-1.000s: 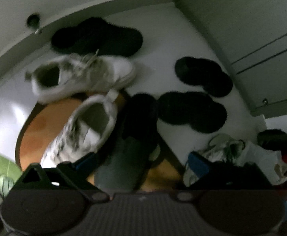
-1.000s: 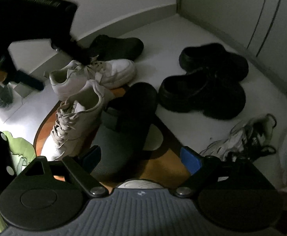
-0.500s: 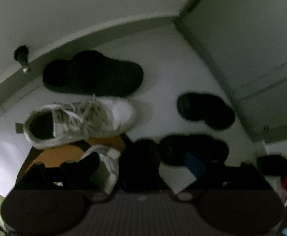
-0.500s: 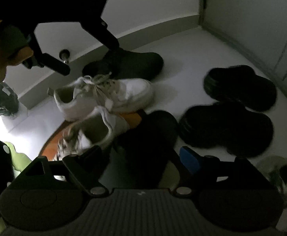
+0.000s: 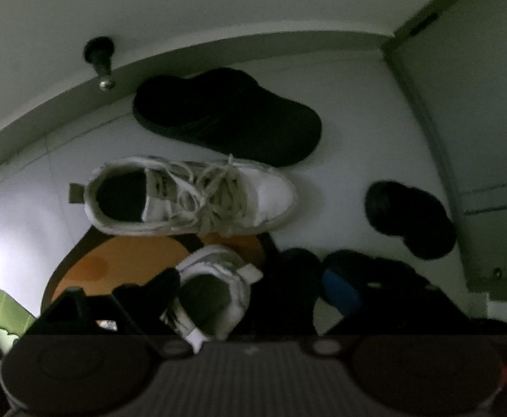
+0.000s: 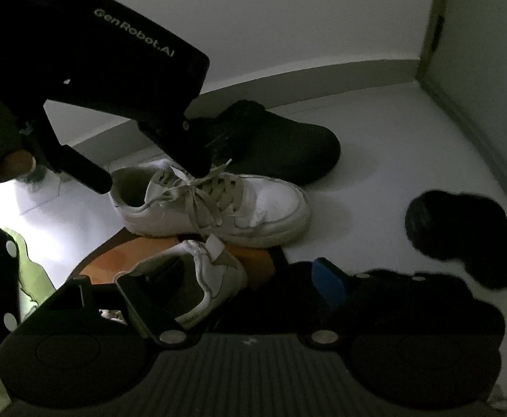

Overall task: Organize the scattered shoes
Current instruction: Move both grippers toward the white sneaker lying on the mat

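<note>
Pale floor (image 5: 357,111) meeting a white wall with a baseboard is seen in dim light, and shoes are scattered over it. One white sneaker (image 5: 191,196) is laid on its sole with its toe to the right, its near edge at the rim of an orange mat (image 5: 132,260); a large black shoe (image 5: 229,116) is set just behind it by the baseboard, close to a doorstop (image 5: 100,59). A second white sneaker (image 5: 212,292) is placed on the mat, heel opening upward, beside a dark shoe whose form cannot be made out. Another black shoe (image 5: 409,219) is left apart to the right. The left hand-held gripper (image 5: 250,288) is spread above the second sneaker's heel with its jaws closing, nothing being pinched. The right hand-held gripper (image 6: 225,285) is likewise spread wide over that sneaker, gripping nothing
</note>
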A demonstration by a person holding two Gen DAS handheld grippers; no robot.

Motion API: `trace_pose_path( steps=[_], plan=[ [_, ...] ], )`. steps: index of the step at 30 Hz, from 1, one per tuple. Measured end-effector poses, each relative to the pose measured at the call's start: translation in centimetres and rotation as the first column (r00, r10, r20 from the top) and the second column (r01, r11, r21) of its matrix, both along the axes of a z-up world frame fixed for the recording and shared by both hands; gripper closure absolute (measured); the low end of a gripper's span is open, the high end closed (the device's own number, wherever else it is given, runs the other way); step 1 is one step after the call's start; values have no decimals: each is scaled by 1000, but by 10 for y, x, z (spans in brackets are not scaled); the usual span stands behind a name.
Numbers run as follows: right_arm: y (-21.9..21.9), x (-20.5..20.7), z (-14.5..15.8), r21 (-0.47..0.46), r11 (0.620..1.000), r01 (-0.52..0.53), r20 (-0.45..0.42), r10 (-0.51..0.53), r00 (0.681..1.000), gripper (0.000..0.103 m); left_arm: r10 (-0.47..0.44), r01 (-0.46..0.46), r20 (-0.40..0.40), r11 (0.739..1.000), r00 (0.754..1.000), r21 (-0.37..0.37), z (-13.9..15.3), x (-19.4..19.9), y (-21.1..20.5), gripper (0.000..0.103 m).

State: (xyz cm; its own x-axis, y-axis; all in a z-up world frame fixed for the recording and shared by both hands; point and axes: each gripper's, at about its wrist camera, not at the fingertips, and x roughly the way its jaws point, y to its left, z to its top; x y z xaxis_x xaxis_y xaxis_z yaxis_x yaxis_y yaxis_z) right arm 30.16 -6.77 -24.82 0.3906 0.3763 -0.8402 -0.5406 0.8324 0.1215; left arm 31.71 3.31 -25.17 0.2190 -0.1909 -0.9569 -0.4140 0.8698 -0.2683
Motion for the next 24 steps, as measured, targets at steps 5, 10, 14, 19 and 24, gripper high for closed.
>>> trace_pose_path(
  steps=[5,10,14,19,24],
  plan=[
    [11,8,3,-27,998,-62,-20,61,998,23,65,-65,-9,997,998,-28,-2,3,17,12],
    [17,21,16,-59,995,-78,0,78,997,23,150,-153,-49,986,987,-71,-14,7,22,15],
    [21,27,14,-61,993,-103,19,105,994,23,140,-146,-66,985,988,-92,-16,12,21,16],
    [32,27,4,-66,985,-162,23,163,986,23,211,-217,-64,970,975,-112,-15,11,39,16],
    [51,29,-2,-57,976,-211,16,212,977,23,323,-330,-84,940,943,-83,-25,8,65,19]
  ],
)
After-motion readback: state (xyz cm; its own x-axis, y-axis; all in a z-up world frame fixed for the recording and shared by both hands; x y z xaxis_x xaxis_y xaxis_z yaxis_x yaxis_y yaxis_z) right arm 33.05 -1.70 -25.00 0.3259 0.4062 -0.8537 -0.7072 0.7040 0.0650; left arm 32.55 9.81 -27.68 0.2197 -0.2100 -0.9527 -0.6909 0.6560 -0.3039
